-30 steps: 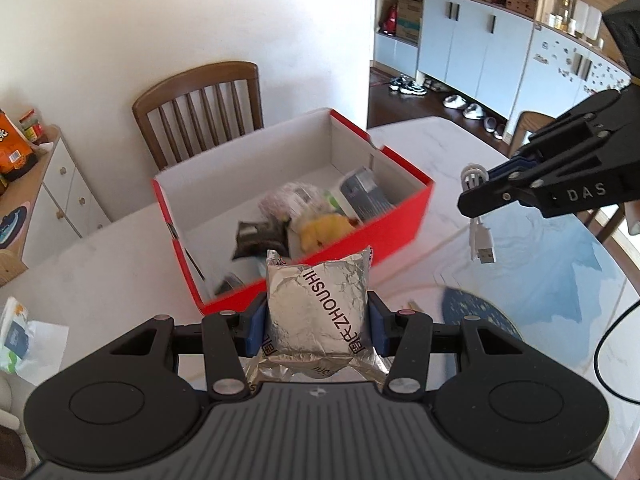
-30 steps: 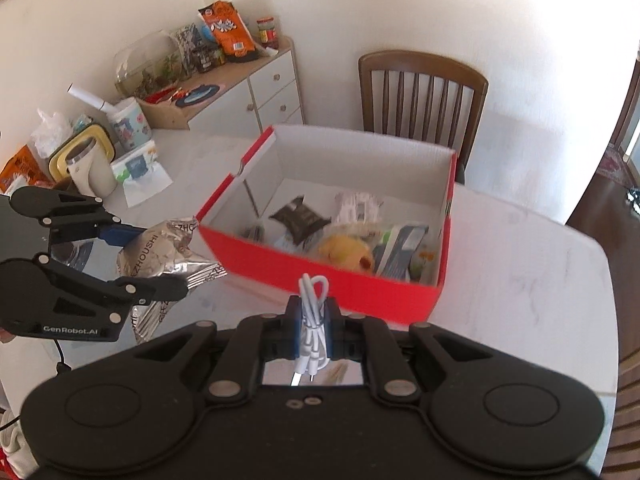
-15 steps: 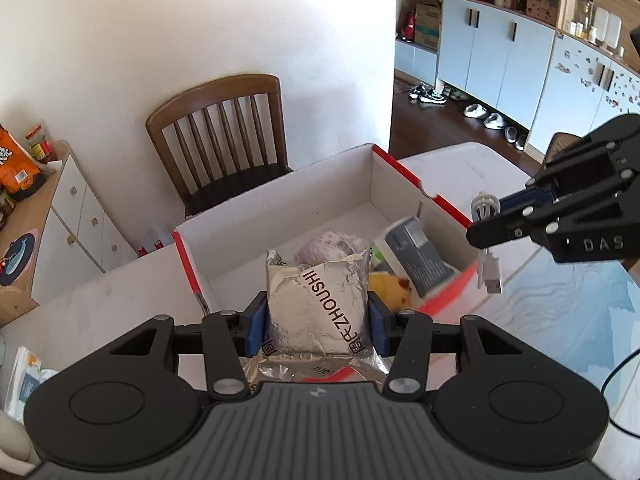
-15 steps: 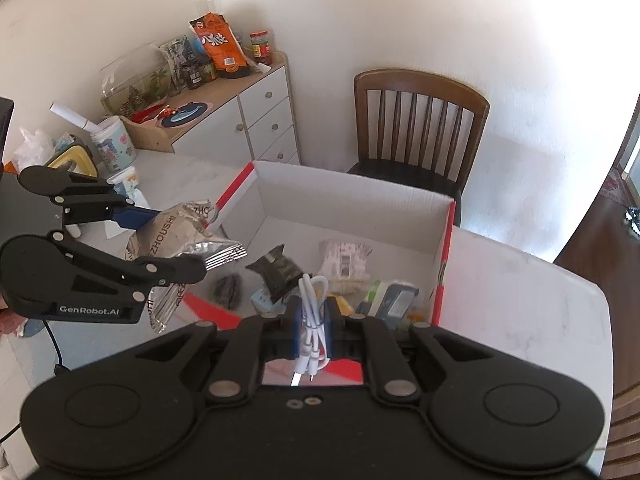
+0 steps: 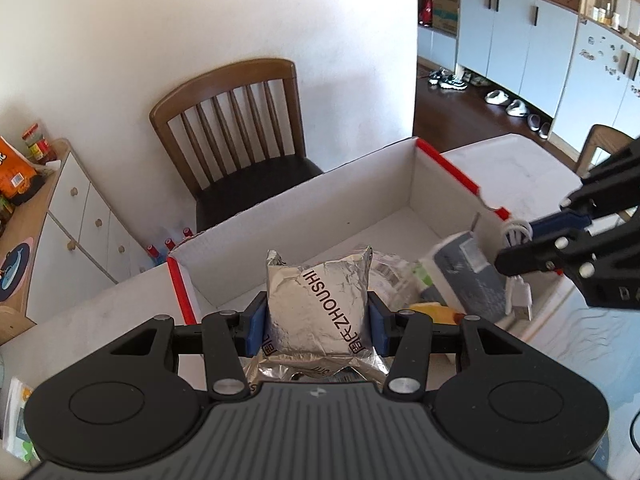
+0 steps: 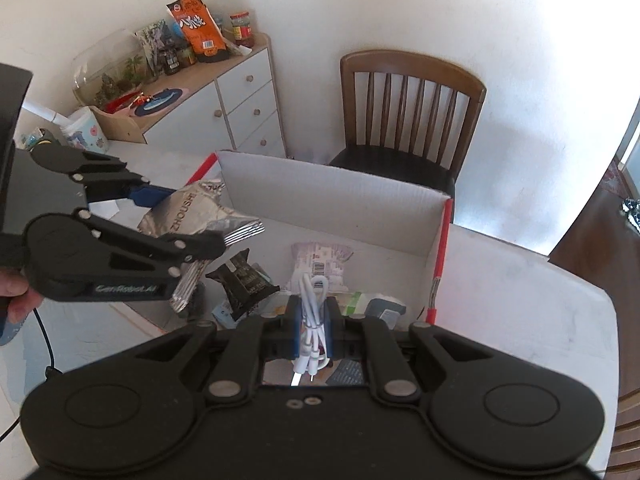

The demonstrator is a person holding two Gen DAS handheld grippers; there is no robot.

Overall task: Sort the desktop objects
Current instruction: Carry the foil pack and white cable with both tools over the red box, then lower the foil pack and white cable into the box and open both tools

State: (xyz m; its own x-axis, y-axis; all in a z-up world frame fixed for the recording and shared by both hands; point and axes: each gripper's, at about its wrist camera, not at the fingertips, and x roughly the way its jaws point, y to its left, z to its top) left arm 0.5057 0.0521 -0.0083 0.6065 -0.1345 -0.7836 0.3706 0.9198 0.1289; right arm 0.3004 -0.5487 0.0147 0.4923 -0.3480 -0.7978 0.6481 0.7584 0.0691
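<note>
With left fingers clamped on the foil packet and right fingers pinched shut on the coiled white cable, both over the red box: lower inside the walls, then release onto bare floor.

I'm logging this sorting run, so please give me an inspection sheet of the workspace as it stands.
Surface: white marble-look table, bare at its right end.
Job's things: red box open, holding a black packet, a pale pouch and a grey pack.
Clutter: tissue pack at the table's left edge.
Grippers: left gripper shut on silver foil packet; right gripper shut on coiled white cable; both over the box.
Cables: black cord hanging beside the left gripper.
Surroundings: wooden chair, sideboard with snacks and jars.
</note>
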